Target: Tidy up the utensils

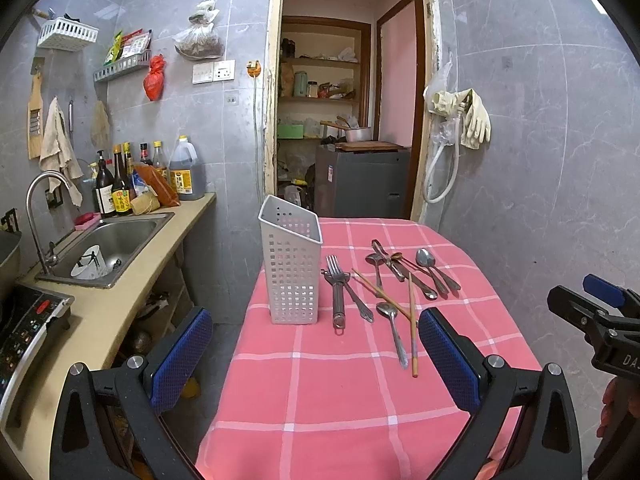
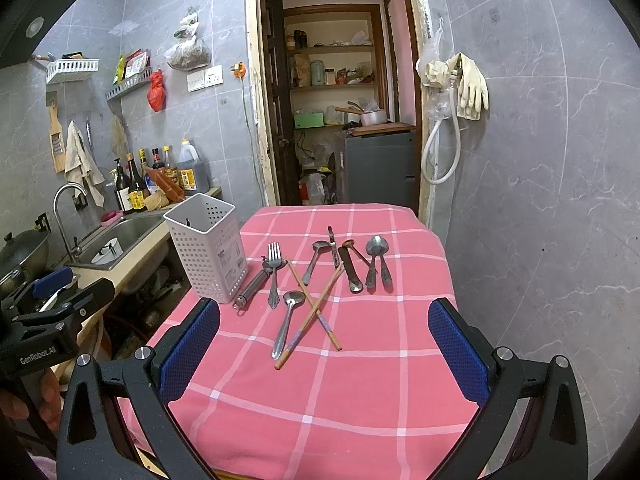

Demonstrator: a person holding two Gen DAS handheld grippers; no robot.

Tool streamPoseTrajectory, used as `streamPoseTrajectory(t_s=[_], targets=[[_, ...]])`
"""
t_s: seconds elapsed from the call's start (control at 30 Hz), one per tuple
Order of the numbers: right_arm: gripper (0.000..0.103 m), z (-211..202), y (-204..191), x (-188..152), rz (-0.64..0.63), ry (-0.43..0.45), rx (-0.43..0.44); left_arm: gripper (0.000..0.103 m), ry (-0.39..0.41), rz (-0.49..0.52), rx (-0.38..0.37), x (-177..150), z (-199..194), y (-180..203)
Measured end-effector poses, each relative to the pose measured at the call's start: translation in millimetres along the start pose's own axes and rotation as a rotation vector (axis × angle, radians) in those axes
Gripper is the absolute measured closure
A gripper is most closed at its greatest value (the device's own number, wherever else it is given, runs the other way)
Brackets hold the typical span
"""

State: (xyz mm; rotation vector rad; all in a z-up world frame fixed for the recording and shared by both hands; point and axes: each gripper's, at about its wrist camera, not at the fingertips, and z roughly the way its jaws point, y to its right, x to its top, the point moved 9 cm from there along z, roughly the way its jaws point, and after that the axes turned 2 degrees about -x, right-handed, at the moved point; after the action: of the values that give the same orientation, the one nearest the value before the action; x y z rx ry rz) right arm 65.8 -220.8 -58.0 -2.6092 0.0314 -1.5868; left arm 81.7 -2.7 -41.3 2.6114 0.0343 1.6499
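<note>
A white perforated utensil holder [image 1: 291, 268] [image 2: 208, 246] stands upright on the left part of a pink checked tablecloth [image 1: 340, 392] [image 2: 360, 380]. To its right lie a fork [image 1: 340, 280] [image 2: 274, 270], a peeler [image 2: 252, 286], several spoons [image 1: 394, 330] [image 2: 286, 322] and two crossed chopsticks [image 1: 412, 326] [image 2: 312, 312]. My left gripper [image 1: 316, 354] hovers open over the near table, short of the utensils. My right gripper [image 2: 324, 342] is open too, held above the cloth near the chopstick ends. Both hold nothing.
A counter on the left carries a steel sink [image 1: 106, 248] [image 2: 120, 240], a tap [image 1: 40, 216], sauce bottles [image 1: 120, 188] and an induction cooker [image 1: 28, 328]. Past the table is an open doorway [image 1: 344, 120] with shelves. A tiled wall [image 1: 540, 160] with hanging gloves closes the right side.
</note>
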Motion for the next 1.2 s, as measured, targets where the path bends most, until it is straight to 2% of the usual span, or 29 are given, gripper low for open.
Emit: streamPoseTrajectory(t_s=[0.2, 0.47, 0.67, 0.93, 1.2], targets=[[0.001, 8.6, -10.9, -6.7, 0.021, -0.009, 0.001, 0.000, 0.013, 0.007, -0.002, 5.6, 12.6, -2.8], [0.001, 9.2, -1.1, 14.0, 0.050, 0.028, -0.043, 0.000, 0.037, 0.028, -0.056, 29.2, 27.6, 4.0], [0.001, 11.6, 12.9, 44.5, 0.053, 0.067, -0.077, 0.000, 0.065, 0.021, -0.131, 55.1, 41.9, 17.5], [0.001, 34.4, 37.1, 87.6, 0.019, 0.092, -0.068, 0.000, 0.086, 0.030, -0.200, 87.1, 78.4, 51.5], [0.001, 88.1, 69.7, 131.0, -0.034, 0.095, -0.001, 0.000, 0.105, 0.024, -0.203, 115.6, 125.9, 87.0]])
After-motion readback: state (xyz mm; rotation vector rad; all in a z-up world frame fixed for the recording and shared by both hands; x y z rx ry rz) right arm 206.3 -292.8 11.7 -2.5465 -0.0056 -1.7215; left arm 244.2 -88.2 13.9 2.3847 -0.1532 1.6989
